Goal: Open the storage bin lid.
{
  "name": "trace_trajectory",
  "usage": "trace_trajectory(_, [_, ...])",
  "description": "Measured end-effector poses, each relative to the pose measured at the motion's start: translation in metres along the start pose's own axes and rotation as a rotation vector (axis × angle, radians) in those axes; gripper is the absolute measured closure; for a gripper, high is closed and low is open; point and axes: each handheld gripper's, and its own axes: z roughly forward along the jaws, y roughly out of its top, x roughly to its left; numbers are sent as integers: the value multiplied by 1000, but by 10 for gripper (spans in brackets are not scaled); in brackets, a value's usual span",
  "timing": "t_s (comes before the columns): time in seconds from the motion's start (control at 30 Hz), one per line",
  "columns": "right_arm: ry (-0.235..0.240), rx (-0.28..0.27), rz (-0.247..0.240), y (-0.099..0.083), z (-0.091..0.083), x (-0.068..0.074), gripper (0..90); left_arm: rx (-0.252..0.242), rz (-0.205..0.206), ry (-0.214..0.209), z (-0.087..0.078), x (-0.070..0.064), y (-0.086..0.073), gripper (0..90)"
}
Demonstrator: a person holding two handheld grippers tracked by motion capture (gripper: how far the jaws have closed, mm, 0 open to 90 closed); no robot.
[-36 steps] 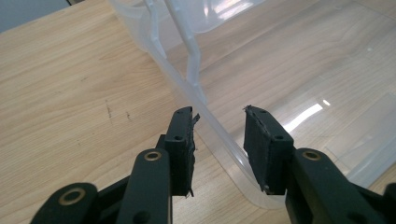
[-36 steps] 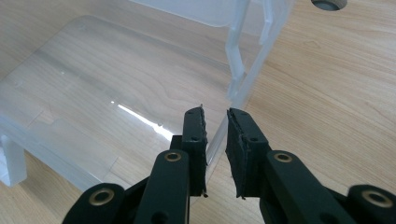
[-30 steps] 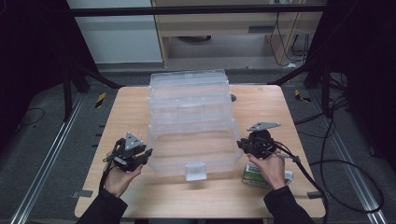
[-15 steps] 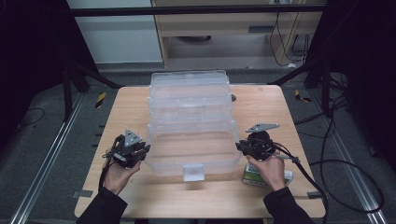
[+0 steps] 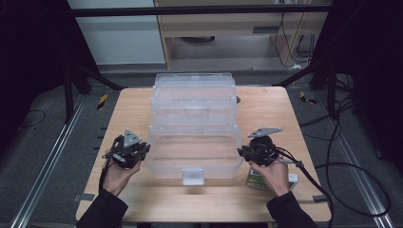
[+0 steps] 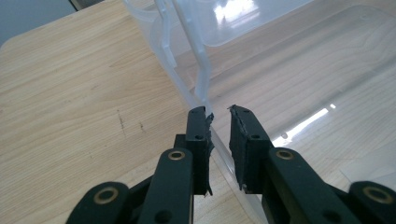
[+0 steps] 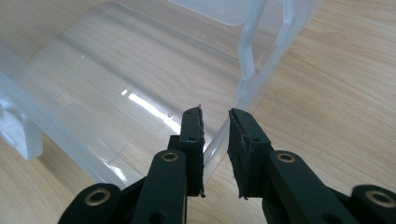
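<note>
A clear plastic box (image 5: 194, 102) with stepped trays stands open in the middle of the wooden table (image 5: 128, 109). Its lowest tray (image 5: 190, 154) lies nearest me, with a white latch (image 5: 193, 176) at the front. My left gripper (image 5: 142, 151) is at that tray's left wall; the jaws are close together with the thin wall (image 6: 198, 88) running between them (image 6: 218, 116). My right gripper (image 5: 242, 153) holds the right wall (image 7: 247, 79) the same way (image 7: 215, 116). The tray is empty; wood shows through its floor.
A small green and white carton (image 5: 266, 181) lies on the table under my right hand. Cables trail off the right side to the floor. Bare table runs left and right of the box, and a dark frame stands behind the table.
Both hands have stayed at the sides of the lowest tray, with only slight shifts. The box has not visibly moved.
</note>
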Motion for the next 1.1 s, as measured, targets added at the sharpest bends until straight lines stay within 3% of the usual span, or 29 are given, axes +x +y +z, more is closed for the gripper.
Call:
trace_trajectory(0.3, [12,-5,7,0,0,-2,755,-7,-6,-9,-2,1,-1,744])
trace_trajectory(0.53, [26,-67,9,2,-12,-10,664,-72,-44,17,-22,13,0,643])
trace_trajectory(0.7, [23,-106,6,4,-23,-15,614,-87,-68,36,-27,21,-3,592])
trace_trajectory(0.8, [4,-133,-38,8,-36,-22,548,-85,-76,53,-26,30,-8,534])
trace_trajectory(0.93, [-12,-147,-53,9,-47,-30,499,-76,-83,71,-25,35,-11,501])
trace_trajectory(1.07, [-28,-93,-131,10,-62,-39,414,-60,-89,87,-21,41,-16,465])
trace_trajectory(1.1, [-28,-93,-131,10,-62,-39,414,-60,-89,87,-21,41,-16,457])
